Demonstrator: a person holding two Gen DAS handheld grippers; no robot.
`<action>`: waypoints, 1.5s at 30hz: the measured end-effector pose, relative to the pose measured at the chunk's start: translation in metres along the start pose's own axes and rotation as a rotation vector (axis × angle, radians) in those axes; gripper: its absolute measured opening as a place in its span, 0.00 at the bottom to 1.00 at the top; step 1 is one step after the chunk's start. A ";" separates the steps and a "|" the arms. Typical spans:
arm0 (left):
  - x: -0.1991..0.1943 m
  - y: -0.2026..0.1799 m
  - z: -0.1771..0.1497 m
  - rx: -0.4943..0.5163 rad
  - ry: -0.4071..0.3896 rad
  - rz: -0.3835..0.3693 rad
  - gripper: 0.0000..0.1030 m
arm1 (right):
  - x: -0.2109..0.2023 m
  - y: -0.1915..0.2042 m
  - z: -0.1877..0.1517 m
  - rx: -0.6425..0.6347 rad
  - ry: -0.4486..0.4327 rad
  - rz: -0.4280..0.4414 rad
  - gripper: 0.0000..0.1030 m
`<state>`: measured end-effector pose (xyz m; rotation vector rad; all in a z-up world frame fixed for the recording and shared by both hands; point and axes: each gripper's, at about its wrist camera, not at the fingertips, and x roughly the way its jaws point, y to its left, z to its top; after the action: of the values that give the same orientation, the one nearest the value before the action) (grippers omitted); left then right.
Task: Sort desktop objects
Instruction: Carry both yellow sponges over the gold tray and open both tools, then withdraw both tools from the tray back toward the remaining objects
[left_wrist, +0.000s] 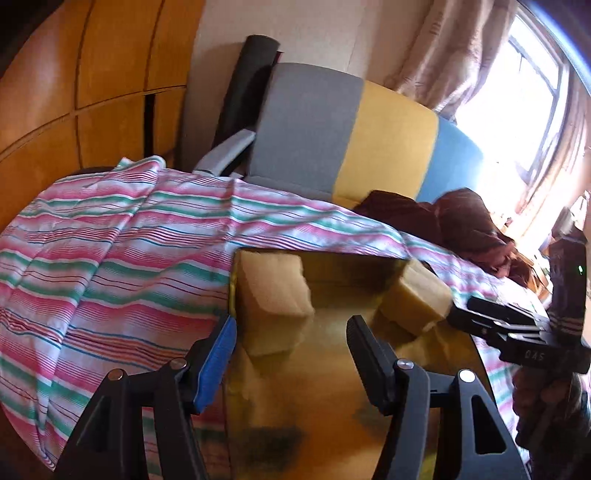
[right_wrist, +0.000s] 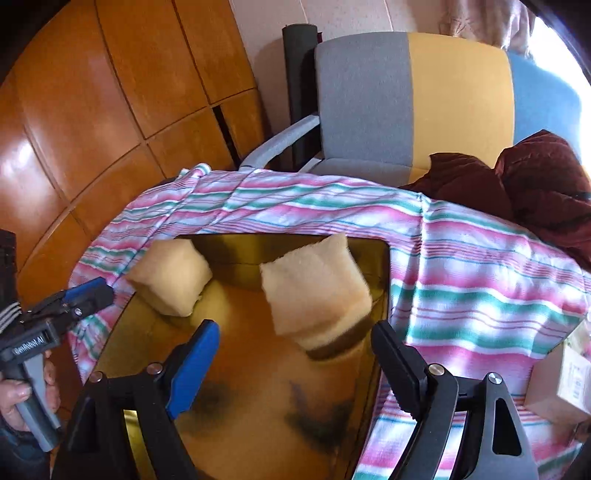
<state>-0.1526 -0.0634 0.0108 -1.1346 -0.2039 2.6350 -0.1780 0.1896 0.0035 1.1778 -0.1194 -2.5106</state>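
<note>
**A:** ok so biggest first: a striped cloth (right_wrist: 461, 258) in pink, green and white covers the table, with a grey, yellow and blue chair (right_wrist: 413, 103) behind it and a dark red garment (right_wrist: 535, 192) bunched on the seat.

**B:** and the shiny gold tray (right_wrist: 258, 387)?

**A:** It sits on the cloth, right in front of both cameras. Two cream sponge blocks are in it: one sponge (right_wrist: 171, 282) at the far left corner, the other sponge (right_wrist: 314, 291) nearer the far right corner.

**B:** the tongs?

**A:** left gripper (left_wrist: 291, 358) is spread wide over the tray, holding nothing. right gripper (right_wrist: 295, 365) is the same, wide and empty, just short of the right-hand sponge.
</note>
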 end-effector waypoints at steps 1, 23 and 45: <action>0.002 -0.006 -0.003 0.018 0.014 -0.019 0.61 | 0.000 0.002 -0.002 -0.002 0.009 0.016 0.83; 0.055 0.012 -0.002 -0.032 0.110 0.044 0.64 | 0.038 -0.002 0.001 0.081 0.059 0.181 0.86; 0.002 -0.118 -0.015 0.187 0.033 -0.177 0.78 | -0.093 -0.078 -0.123 0.165 -0.141 -0.161 0.96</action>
<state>-0.1207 0.0506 0.0267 -1.0468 -0.0477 2.4213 -0.0528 0.3052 -0.0269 1.1106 -0.2827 -2.7706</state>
